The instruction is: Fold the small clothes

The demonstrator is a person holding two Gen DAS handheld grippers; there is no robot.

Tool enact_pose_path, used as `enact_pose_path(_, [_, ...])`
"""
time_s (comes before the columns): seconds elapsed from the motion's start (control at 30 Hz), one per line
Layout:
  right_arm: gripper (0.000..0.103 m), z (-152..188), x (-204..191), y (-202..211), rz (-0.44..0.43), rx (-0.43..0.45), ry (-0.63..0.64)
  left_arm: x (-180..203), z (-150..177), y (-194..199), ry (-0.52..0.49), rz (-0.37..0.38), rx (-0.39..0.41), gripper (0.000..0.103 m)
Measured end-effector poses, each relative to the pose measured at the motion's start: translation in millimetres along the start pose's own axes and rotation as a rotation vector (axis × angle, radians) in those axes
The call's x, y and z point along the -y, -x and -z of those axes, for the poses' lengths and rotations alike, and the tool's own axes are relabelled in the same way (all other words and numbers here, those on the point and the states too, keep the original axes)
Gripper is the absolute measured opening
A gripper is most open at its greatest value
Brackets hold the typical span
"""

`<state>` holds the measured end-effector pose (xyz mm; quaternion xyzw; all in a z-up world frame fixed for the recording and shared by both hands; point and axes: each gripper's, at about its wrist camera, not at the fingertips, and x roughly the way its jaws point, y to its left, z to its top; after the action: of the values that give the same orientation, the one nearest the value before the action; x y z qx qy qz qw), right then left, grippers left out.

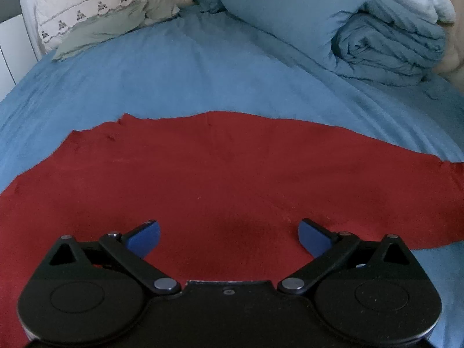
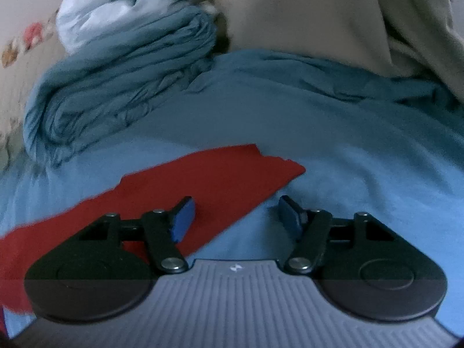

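Pillow (image 1: 95, 8) in left view only

We see a red cloth (image 1: 220, 174) spread flat on the blue bedsheet (image 1: 174, 81), nearly free of wrinkles. Its far edge looks slightly ragged, and one corner points toward the sheet's right side.

Left wrist view: low over the red cloth (image 1: 220, 171), facing across the bed (image 1: 174, 81) toward the pillows (image 1: 95, 8). Right wrist view: close above the bed, beside the cloth's corner. Shared: red cloth, folded blue duvet (image 1: 377, 46).
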<state>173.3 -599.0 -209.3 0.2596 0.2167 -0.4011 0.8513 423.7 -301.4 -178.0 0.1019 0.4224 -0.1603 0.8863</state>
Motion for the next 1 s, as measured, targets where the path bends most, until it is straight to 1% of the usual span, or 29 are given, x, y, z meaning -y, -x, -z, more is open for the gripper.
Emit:
enact_pose_path(0.03, [0.074,-2,1,0,-0.002,0.004,-0.004,0,-1,-6,0.011,0.006,-0.011,0.103])
enact_pose_path(0.07, [0.066,-3,0,-3,-0.002,0.004,-0.002,-2,-4,-13,0.023,0.010,-0.026,0.103])
enact_pose_path(0.1, [0.055,-4,-2,-4,-0.003,0.000,-0.003,-3,-5,-19,0.038,0.012,-0.042,0.103])
enact_pose_path(0.13, [0.050,-5,-3,-7,-0.004,-0.003,-0.002,-5,-7,-25,0.054,0.010,-0.056,0.103])
enact_pose_path(0.2, [0.033,-8,-6,-7,-0.008,-0.003,-0.009,-8,-9,-33,0.082,0.012,-0.078,0.103])
enact_pose_path(0.23, [0.029,-10,-7,-8,-0.010,-0.006,-0.014,-10,-11,-37,0.090,0.012,-0.084,0.103])
enact_pose_path(0.27, [0.022,-12,-8,-8,-0.017,-0.010,-0.021,-9,-12,-38,0.089,0.007,-0.085,0.103])
enact_pose_path(0.37, [0.021,-19,-16,-5,-0.044,-0.012,-0.020,-7,-16,-44,0.071,-0.007,-0.108,0.103])
enact_pose_path(0.4, [0.021,-22,-21,-3,-0.067,-0.014,-0.012,-7,-17,-46,0.072,-0.007,-0.122,0.103])
enact_pose_path(0.5, [0.021,-33,-41,8,-0.161,-0.023,0.023,-13,-23,-48,0.090,0.010,-0.152,0.103])
enact_pose_path(0.6, [0.020,-48,-78,24,-0.265,-0.014,0.057,-29,-30,-39,0.127,0.058,-0.162,0.103])
enact_pose_path(0.73, [0.020,-64,-152,53,-0.443,-0.002,0.082,-72,-35,-4,0.163,0.076,-0.086,0.103])
enact_pose_path(0.77, [0.020,-64,-178,63,-0.500,-0.005,0.099,-87,-36,5,0.171,0.077,-0.070,0.103])
enact_pose_path(0.83, [0.020,-57,-234,84,-0.622,-0.015,0.144,-120,-33,23,0.189,0.052,-0.041,0.103])
enact_pose_path(0.93, [0.020,-23,-312,110,-0.795,-0.055,0.215,-174,-20,43,0.203,-0.021,-0.013,0.103])
enact_pose_path(1.0, [0.020,17,-360,126,-0.902,-0.102,0.281,-205,-6,50,0.216,-0.063,-0.013,0.103])
